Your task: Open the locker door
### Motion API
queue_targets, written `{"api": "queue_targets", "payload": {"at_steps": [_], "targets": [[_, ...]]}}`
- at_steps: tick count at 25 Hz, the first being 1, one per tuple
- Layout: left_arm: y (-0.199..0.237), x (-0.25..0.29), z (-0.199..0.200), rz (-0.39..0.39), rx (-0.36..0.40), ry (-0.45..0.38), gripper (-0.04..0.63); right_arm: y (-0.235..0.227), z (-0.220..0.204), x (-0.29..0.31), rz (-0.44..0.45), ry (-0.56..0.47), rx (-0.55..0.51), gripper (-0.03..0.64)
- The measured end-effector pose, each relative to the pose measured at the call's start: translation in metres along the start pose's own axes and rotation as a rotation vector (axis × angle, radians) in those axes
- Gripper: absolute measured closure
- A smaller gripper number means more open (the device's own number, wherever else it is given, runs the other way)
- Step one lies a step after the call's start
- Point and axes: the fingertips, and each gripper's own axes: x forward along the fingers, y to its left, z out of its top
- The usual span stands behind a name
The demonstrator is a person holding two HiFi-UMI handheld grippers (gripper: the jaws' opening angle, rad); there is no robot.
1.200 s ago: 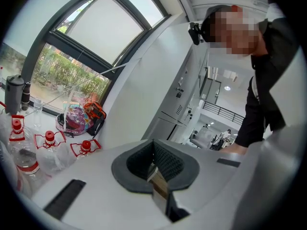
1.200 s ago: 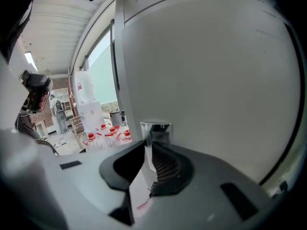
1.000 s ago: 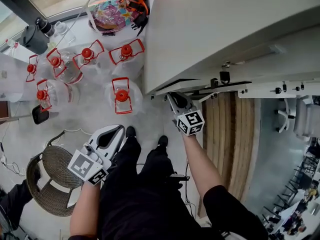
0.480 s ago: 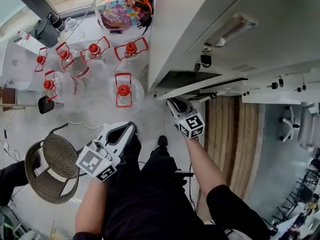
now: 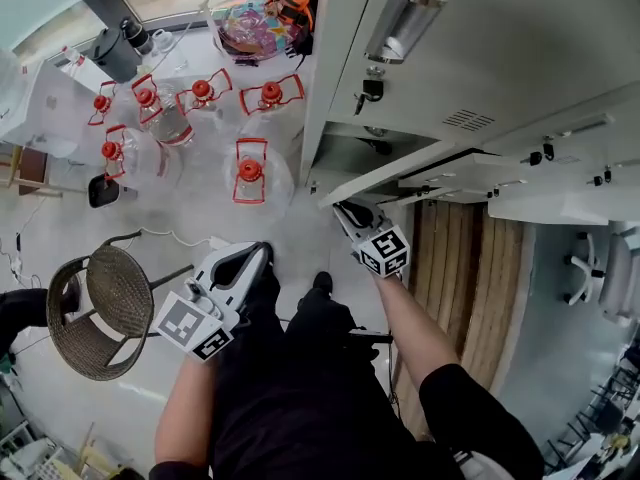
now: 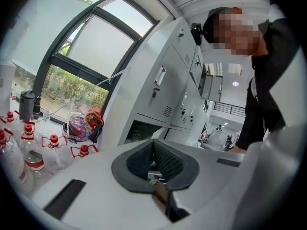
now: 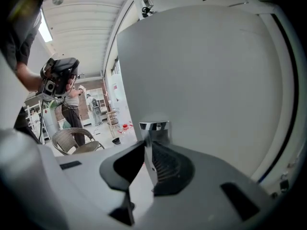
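The grey locker door [image 5: 400,171] stands partly swung out from the bank of lockers [image 5: 480,38], and a dark open compartment [image 5: 360,153] shows behind it. My right gripper [image 5: 350,214] is at the door's lower edge. In the right gripper view it [image 7: 149,150] is shut on the door's chrome handle [image 7: 154,128], with the door panel [image 7: 206,80] filling the frame. My left gripper [image 5: 247,258] hangs apart at the left, over the person's legs. Its pads [image 6: 165,159] meet with nothing between them, and it faces the lockers [image 6: 168,80].
Several large water bottles with red handles [image 5: 248,173] stand on the floor left of the lockers. A colourful bag [image 5: 255,28] lies beyond them. A wicker chair [image 5: 100,308] is at the lower left. A wooden strip [image 5: 460,268] runs under the lockers at the right.
The locker door has swung further out with my right gripper on its handle, and more of the compartment shows. My left gripper has drifted slightly right.
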Motion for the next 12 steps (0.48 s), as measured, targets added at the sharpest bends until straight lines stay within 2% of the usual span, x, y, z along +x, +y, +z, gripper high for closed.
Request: {"api": "queue_targets", "payload": {"at_steps": [5,12], "targets": [[-0.022,-0.002,-0.008,0.055,-0.015,-0.03,0.578,0.008,-0.01,-0.02,0.079,0.015,-0.027,0.56],[-0.035,-0.009,-0.021,0.1,-0.048,-0.029,0.578,0.011,-0.021,-0.042,0.172,0.038,-0.039,0.557]]}}
